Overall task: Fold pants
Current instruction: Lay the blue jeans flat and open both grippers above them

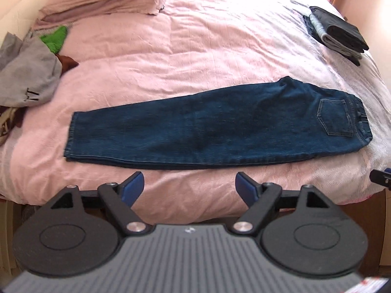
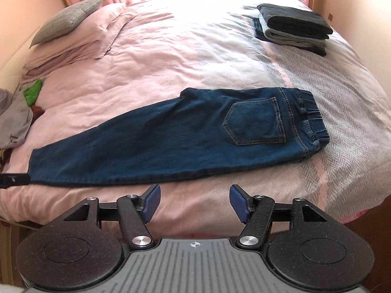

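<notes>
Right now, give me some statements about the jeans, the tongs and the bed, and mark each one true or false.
1. The jeans lie folded lengthwise on the bed. True.
2. The left tongs grip the hem. False: they are open and hold nothing.
3. A stack of folded clothes sits on the bed beyond the waistband. True.
4. The right tongs are shut. False: open, short of the jeans.
5. A back pocket faces up. True.
</notes>
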Available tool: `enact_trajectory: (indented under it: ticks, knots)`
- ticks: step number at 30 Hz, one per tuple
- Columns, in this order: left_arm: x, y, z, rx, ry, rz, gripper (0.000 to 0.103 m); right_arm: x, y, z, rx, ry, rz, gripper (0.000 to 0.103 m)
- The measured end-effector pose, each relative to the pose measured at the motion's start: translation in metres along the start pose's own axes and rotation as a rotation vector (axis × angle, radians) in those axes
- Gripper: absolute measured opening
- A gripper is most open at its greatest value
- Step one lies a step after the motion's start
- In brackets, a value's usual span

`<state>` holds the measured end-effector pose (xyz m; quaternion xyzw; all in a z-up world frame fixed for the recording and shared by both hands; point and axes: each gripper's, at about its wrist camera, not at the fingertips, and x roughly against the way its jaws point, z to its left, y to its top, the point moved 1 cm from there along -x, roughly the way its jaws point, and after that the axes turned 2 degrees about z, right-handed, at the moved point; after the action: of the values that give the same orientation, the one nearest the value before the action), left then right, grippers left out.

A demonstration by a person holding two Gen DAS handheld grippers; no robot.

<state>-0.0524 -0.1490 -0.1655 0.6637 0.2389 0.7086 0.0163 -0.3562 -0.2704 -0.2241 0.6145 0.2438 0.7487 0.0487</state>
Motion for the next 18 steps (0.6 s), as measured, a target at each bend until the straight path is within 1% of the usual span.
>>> enact_trajectory:
  ticks: [4,10,15,18]
  knots:
    - [0.017,-0.009,0.003,-0.015,-0.015,-0.006,0.079,0.011,-0.011,0.010,0.006,-0.005,0.014,0.060]
    - [0.025,-0.017,-0.006,-0.027,-0.020,0.006,0.079,0.022,-0.019,0.010,0.022,0.000,0.026,0.060]
    - [0.020,-0.012,-0.026,-0.017,-0.003,0.012,0.079,0.022,-0.013,-0.005,0.037,0.011,0.042,0.060]
    - [0.013,-0.005,-0.043,0.006,0.014,0.017,0.079,0.016,-0.004,-0.022,0.057,0.022,0.060,0.060]
